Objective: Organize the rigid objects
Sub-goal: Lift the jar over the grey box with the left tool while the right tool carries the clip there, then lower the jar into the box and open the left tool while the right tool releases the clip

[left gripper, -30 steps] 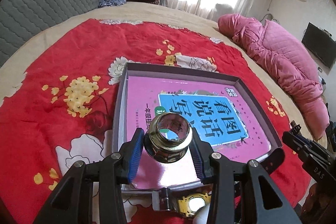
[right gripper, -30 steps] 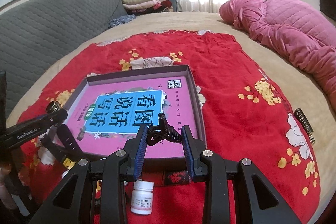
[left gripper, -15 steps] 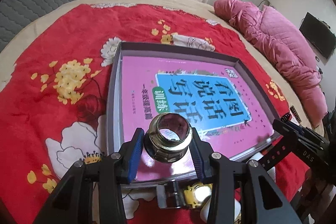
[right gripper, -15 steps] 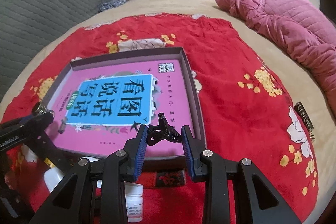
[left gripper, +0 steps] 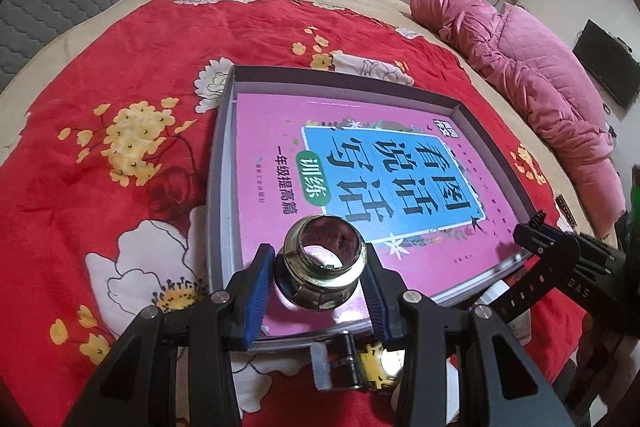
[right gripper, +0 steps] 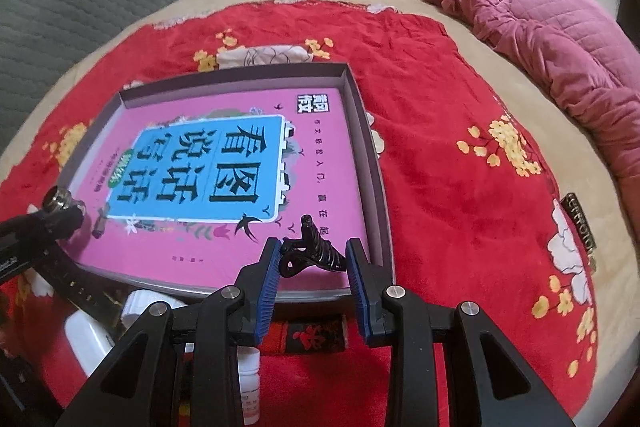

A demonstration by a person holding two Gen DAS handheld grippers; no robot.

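My left gripper is shut on a small open glass jar and holds it over the near left corner of a shallow grey box. A pink book with a blue label lies in the box. My right gripper is shut on a black hair clip over the near right corner of the same box. The left gripper with the jar also shows at the left edge of the right wrist view.
The box lies on a red flowered blanket on a bed. A black watch strap, a yellow tape measure, a white pill bottle and a small red-and-black packet lie near the box's front edge. A pink quilt lies at the right.
Both grippers have moved forward and lower over the box, each still holding its object.
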